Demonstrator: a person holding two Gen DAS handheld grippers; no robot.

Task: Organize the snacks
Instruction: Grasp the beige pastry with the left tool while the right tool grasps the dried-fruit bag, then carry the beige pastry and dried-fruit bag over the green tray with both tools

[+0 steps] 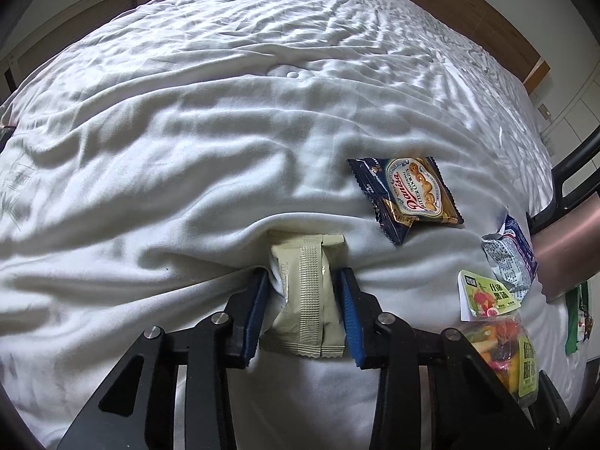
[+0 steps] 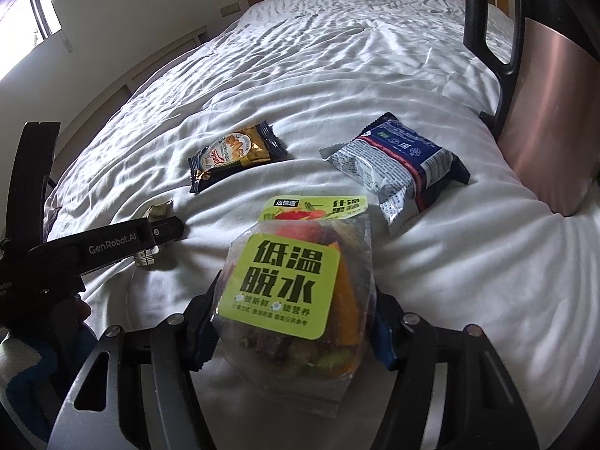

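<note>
- The beige packet (image 1: 308, 292) lies on the white bed sheet (image 1: 187, 150), seam side up, with its far end pushed against a fold of the sheet. The left claw (image 1: 304, 300) is closed on it, one blue pad on each long side.
- The dried-fruit bag (image 2: 296, 296), clear with a green label, sits between the fingers of the right claw (image 2: 292, 322). The fingers press both of its sides, so the right claw holds it. Whether the bag is off the sheet or resting on it cannot be told.
- The cookie packet (image 2: 236, 155) and the blue-and-silver packet (image 2: 397, 165) lie loose on the bed beyond the bag, apart from each other. A green packet (image 1: 577, 318) shows at the right edge of the left wrist view.
- A copper-coloured pot (image 2: 551, 120) with a black handle stands on the bed at the right, just beside the blue-and-silver packet.
- Step in hand, as a judgement: both claws have grasped a snack for relocation; three snacks remain unsorted.
- Next move, as a judgement: lift each packet clear of the sheet folds, carry it to the chosen collection point, possibly the pot, then release. Keep the grip light; both packs are soft and may crush or slip.
</note>
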